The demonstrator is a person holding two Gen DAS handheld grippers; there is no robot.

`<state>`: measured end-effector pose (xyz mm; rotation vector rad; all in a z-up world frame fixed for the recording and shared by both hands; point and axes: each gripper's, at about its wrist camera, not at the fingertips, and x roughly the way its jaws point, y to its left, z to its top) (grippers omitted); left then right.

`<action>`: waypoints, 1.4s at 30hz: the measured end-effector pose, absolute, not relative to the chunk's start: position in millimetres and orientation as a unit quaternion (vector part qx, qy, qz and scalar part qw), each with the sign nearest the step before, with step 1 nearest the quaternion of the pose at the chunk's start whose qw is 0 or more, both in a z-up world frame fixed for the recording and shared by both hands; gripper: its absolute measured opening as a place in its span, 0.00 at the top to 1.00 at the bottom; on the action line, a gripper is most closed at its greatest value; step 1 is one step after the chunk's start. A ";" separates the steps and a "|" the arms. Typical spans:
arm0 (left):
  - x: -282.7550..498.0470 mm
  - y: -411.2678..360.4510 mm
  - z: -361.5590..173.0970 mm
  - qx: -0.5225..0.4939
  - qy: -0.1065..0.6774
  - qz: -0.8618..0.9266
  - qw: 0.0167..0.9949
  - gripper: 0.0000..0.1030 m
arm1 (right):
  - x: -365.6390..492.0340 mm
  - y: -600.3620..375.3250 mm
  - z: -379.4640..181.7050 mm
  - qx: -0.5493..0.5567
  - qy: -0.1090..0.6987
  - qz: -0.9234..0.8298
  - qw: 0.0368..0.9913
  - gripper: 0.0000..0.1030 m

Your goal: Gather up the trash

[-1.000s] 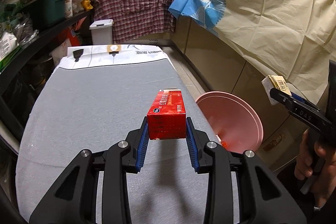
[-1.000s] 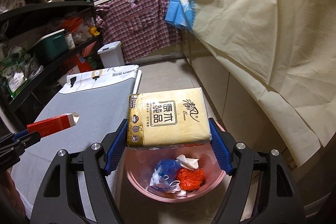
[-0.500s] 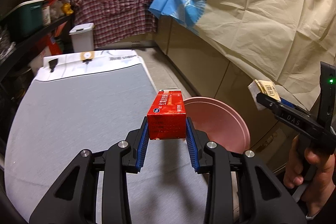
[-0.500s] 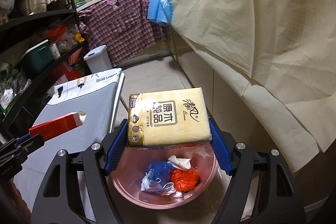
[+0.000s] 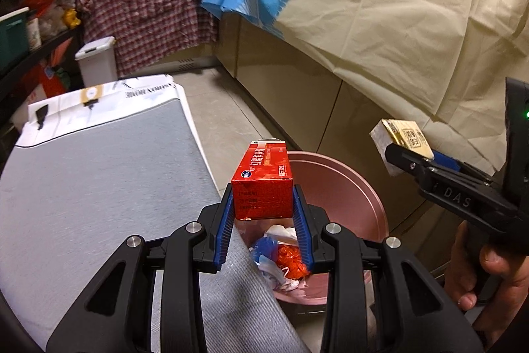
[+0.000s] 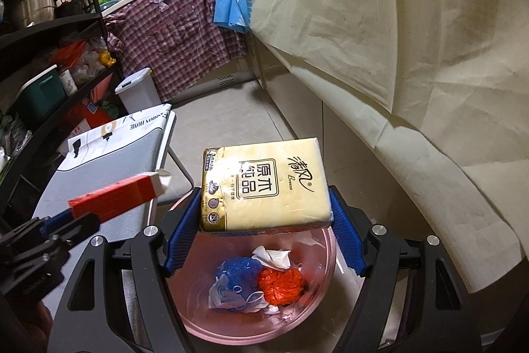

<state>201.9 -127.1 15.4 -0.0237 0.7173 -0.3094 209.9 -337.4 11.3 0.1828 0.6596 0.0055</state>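
Note:
My left gripper (image 5: 263,204) is shut on a red carton (image 5: 263,184), held over the near rim of a pink basin (image 5: 350,187) on the floor. In the right wrist view the same red carton (image 6: 115,197) pokes in from the left. My right gripper (image 6: 264,210) is shut on a yellow tissue pack (image 6: 267,182), hanging above the pink basin (image 6: 317,300). Inside the basin lie a blue crumpled bag (image 6: 239,268), an orange crumpled bag (image 6: 281,282) and white paper scraps (image 6: 274,257). From the left wrist view the tissue pack (image 5: 401,138) shows at the right, with a hand (image 5: 489,273) on the gripper's handle.
A grey ironing board (image 5: 99,174) runs along the left, its edge next to the basin. A cream sheet (image 5: 396,5) hangs over the cabinets on the right. A white bin (image 5: 97,60), a plaid shirt (image 5: 148,5) and dark shelves (image 6: 49,71) stand at the back.
Both grippers have moved right and down toward the basin. The red carton has gone from over the board to over the basin's rim, and the trash inside now shows in the left wrist view.

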 end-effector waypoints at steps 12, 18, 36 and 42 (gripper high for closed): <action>229.5 -134.9 -12.0 -0.017 0.380 -0.170 0.909 0.67 | 227.4 -331.6 -1.2 0.083 0.336 0.010 0.938 0.28; 231.3 -126.7 -18.7 -0.028 0.395 -0.166 0.903 0.60 | 234.4 -332.8 -6.6 0.090 0.344 0.007 0.935 0.17; 171.1 -100.9 29.5 -0.033 0.368 -0.146 0.918 0.48 | 193.8 -325.5 21.3 0.086 0.311 0.008 0.946 0.13; 138.8 -89.8 52.0 -0.026 0.350 -0.135 0.927 0.38 | 156.4 -321.2 47.0 0.084 0.300 0.004 0.950 0.10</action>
